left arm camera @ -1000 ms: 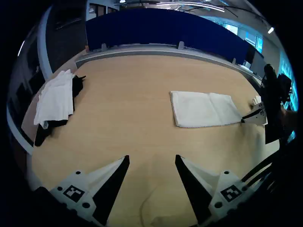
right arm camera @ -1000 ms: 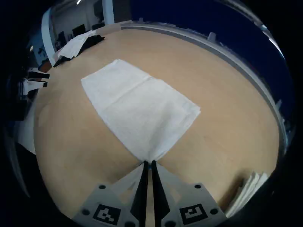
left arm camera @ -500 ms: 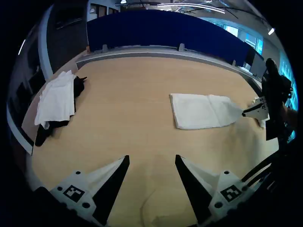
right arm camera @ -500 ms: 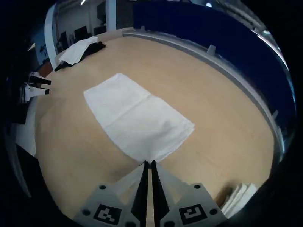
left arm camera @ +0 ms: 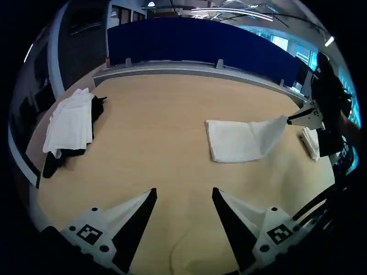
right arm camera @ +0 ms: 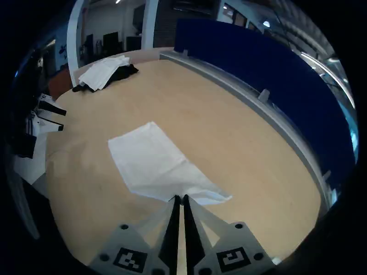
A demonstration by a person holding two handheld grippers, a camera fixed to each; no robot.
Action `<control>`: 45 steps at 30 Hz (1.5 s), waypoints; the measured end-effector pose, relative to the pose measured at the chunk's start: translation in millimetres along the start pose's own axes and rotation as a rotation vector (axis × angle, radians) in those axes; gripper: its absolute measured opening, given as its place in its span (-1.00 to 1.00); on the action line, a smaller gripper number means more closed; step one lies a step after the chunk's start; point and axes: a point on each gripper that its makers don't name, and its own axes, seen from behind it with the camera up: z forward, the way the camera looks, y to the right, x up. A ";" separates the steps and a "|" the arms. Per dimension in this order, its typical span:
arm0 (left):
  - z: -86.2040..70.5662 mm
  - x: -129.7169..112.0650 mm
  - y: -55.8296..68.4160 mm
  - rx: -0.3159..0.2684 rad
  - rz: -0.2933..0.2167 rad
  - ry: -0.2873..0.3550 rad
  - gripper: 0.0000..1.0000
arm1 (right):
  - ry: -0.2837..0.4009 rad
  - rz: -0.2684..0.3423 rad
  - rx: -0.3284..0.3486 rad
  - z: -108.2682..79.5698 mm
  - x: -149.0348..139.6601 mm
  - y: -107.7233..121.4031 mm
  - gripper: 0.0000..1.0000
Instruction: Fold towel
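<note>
Wood table point(left arm camera: 151, 119), blue divider point(left arm camera: 197, 41) along its far edge. White towel point(left arm camera: 234, 142) lies mid-table, one corner raised off the wood. Cloth pile point(left arm camera: 69, 123), white over black, far left. My right claw point(right arm camera: 180, 198) is clamped on that raised corner. My left claw point(left arm camera: 183, 190) hovers well apart from the towel, fingers spread wide. Square black-and-white markers point(left arm camera: 89, 233) on my fingers.

The gripped corner of the towel point(right arm camera: 151, 165) is hidden between the fingers of the right tongs point(right arm camera: 179, 198).
</note>
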 end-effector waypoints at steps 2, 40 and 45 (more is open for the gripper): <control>-1.0 1.3 -1.2 0.001 -0.002 0.005 0.79 | 0.002 -0.008 0.004 0.9 5.3 -1.3 -0.88; -40.8 0.6 -34.9 0.078 -0.143 0.074 0.78 | -0.057 -0.246 0.258 124.1 63.2 -140.3 -0.89; -38.8 -1.4 -31.6 0.073 -0.148 0.072 0.78 | -0.061 -0.204 0.271 132.2 58.2 -146.7 -0.88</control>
